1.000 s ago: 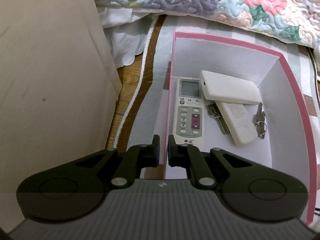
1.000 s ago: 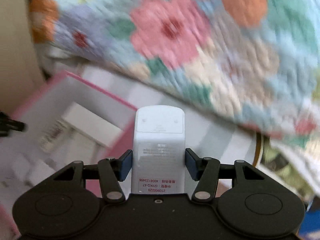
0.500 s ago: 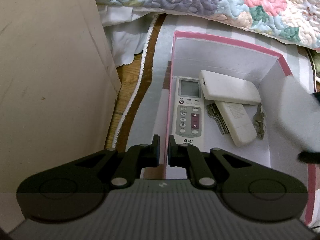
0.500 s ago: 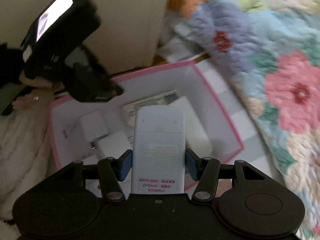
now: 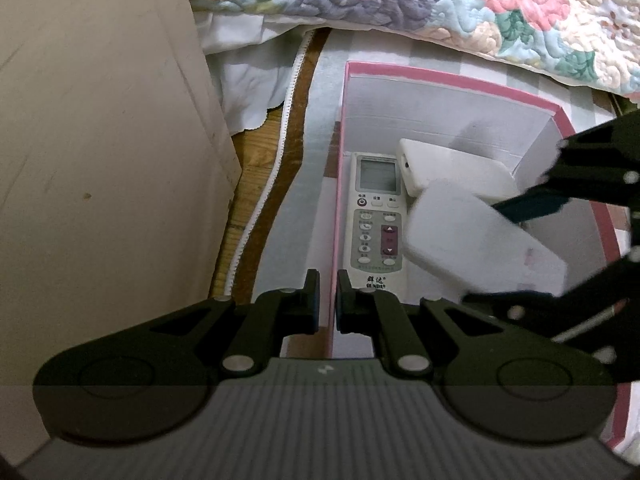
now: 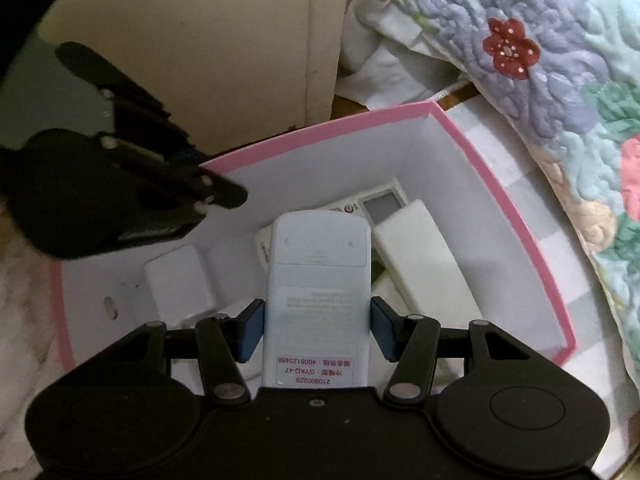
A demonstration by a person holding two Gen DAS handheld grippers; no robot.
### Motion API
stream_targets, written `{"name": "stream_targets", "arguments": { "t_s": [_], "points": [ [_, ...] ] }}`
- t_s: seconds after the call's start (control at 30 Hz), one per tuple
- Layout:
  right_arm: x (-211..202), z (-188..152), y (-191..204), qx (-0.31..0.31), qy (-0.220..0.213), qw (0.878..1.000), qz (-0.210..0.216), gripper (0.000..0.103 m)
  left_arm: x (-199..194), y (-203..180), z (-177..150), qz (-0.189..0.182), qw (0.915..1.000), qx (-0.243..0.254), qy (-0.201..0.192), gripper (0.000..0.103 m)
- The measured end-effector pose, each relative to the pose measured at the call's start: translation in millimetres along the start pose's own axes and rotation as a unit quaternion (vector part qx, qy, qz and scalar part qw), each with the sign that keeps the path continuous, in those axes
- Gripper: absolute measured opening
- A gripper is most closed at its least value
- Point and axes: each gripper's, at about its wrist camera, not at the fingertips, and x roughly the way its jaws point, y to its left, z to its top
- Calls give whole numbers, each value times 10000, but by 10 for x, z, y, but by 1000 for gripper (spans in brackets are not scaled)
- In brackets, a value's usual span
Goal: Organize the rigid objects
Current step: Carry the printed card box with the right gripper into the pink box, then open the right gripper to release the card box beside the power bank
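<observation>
One white adapter (image 6: 178, 280), right view only.

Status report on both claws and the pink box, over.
Left claw shut on pink cardboard box wall. Right claw shut on pale-blue plastic remote, over box. Grey-white display remote lies underneath.

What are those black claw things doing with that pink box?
A person is tidying things into the pink box. The left gripper has its jaws pinched shut on the box's side wall, holding it. The right gripper grips a pale remote, back side up, over the inside of the box. A remote with buttons and a white case already lie in there.
</observation>
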Motion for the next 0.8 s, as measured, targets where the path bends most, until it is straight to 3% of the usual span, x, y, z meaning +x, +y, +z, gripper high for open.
{"name": "stream_targets", "arguments": {
  "t_s": [0.33,0.6,0.8],
  "points": [
    [226,32,-47,-6,27,10000,47,61,4,3,-4,-6,10000,0,-3,7],
    [109,31,-323,1147,-293,9923,368,64,0,14,-11,-37,10000,-2,-1,7],
    [-136,-121,-488,1807,-578,9815,268,64,3,17,-10,-35,10000,-3,-1,7]
  ]
}}
